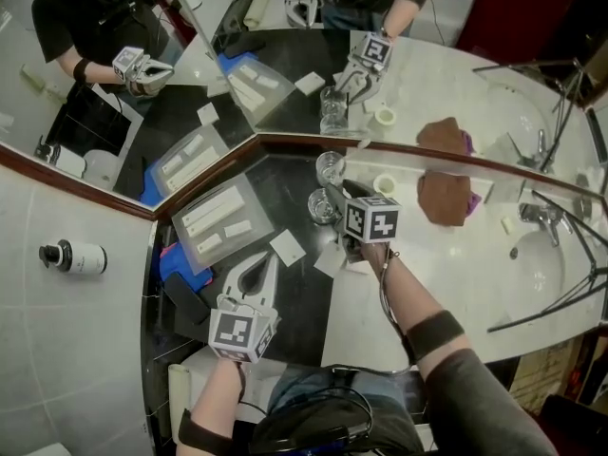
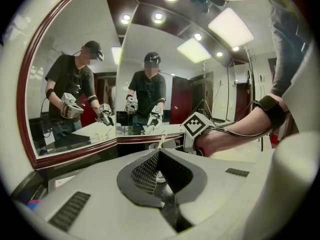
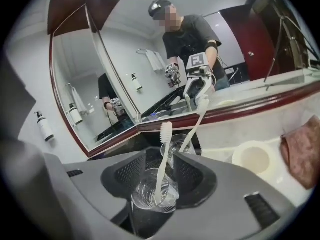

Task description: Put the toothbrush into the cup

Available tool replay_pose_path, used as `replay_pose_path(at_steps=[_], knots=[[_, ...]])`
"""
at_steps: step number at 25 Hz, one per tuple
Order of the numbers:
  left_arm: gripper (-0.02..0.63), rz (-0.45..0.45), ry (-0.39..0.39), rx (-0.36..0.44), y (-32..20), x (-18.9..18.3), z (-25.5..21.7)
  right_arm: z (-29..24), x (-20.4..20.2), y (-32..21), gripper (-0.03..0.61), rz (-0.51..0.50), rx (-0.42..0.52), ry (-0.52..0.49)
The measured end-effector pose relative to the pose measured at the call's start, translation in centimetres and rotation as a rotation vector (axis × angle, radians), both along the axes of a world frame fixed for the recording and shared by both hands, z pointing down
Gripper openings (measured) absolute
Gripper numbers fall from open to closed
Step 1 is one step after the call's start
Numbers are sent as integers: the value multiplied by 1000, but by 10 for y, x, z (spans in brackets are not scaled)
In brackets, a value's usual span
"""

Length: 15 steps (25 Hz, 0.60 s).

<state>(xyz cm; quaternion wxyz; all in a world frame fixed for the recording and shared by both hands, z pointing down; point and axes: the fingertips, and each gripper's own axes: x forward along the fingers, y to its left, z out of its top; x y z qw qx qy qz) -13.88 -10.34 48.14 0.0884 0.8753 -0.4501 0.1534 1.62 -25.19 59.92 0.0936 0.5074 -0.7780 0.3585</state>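
Observation:
A clear glass cup (image 3: 150,196) stands on the dark counter with a white toothbrush (image 3: 162,159) upright in it, bristles at the top. My right gripper (image 3: 157,171) is open, one jaw on each side of the cup and brush, neither pad pressing. In the head view the same cup (image 1: 321,207) sits just ahead of the right gripper (image 1: 334,200). My left gripper (image 1: 260,262) is shut and holds nothing, lower left of the cup; its closed jaws (image 2: 159,158) point toward the mirror.
A second glass (image 1: 331,167) with another toothbrush (image 3: 196,121) stands by the mirror. A white round lid (image 1: 384,183) and a brown cloth (image 1: 445,196) lie to the right, before the sink (image 1: 546,264). A clear tray (image 1: 218,218) and white cards (image 1: 288,247) lie left.

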Motion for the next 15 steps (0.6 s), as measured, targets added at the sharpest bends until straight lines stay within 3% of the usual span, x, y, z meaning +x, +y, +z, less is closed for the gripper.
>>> replay_pose_path(at_steps=[7, 12, 15], knots=[[3, -20, 9, -32, -3, -11, 2, 15, -1, -11, 186, 52, -45, -110], [3, -24, 3, -54, -3, -13, 5, 20, -3, -15, 124, 52, -55, -134], [3, -25, -13, -33, -1, -19, 12, 18, -3, -16, 45, 51, -44, -148]])
